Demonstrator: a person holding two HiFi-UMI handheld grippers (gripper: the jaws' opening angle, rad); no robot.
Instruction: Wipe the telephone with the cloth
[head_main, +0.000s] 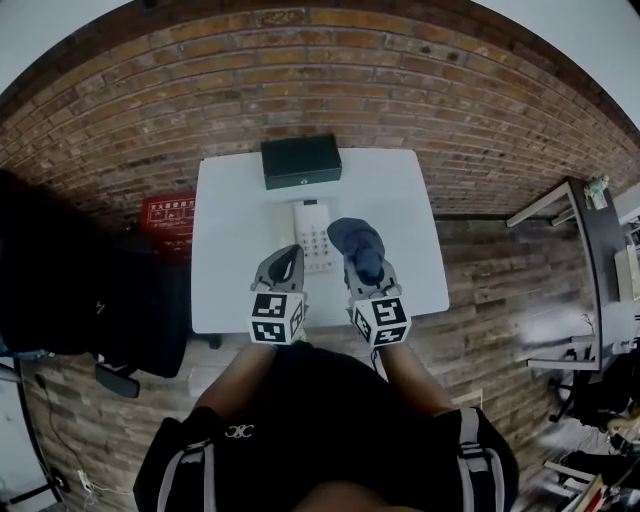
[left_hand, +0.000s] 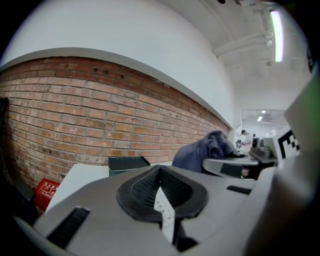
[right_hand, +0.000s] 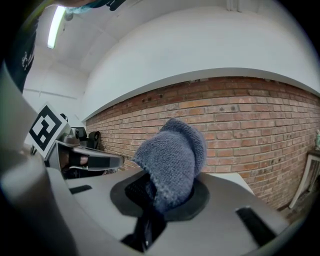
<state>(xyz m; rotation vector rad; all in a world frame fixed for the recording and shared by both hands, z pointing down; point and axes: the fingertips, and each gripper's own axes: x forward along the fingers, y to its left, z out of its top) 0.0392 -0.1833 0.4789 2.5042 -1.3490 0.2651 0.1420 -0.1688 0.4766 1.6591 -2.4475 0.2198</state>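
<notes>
The white telephone (head_main: 312, 232) lies in the middle of a white table (head_main: 230, 260), keypad up. A blue-grey knitted cloth (head_main: 358, 245) bunches just right of it, and my right gripper (head_main: 366, 268) is shut on it. In the right gripper view the cloth (right_hand: 172, 160) stands up out of the jaws of that gripper (right_hand: 155, 200). My left gripper (head_main: 290, 252) hovers at the telephone's near left corner, shut with nothing in it. From the left gripper view I see its closed jaws (left_hand: 161, 187) and the cloth (left_hand: 205, 150) off to the right.
A black box (head_main: 301, 160) sits at the table's far edge against the brick wall. A red crate (head_main: 167, 213) is on the floor left of the table, beside a dark chair (head_main: 90, 290). Another desk (head_main: 590, 230) stands at the right.
</notes>
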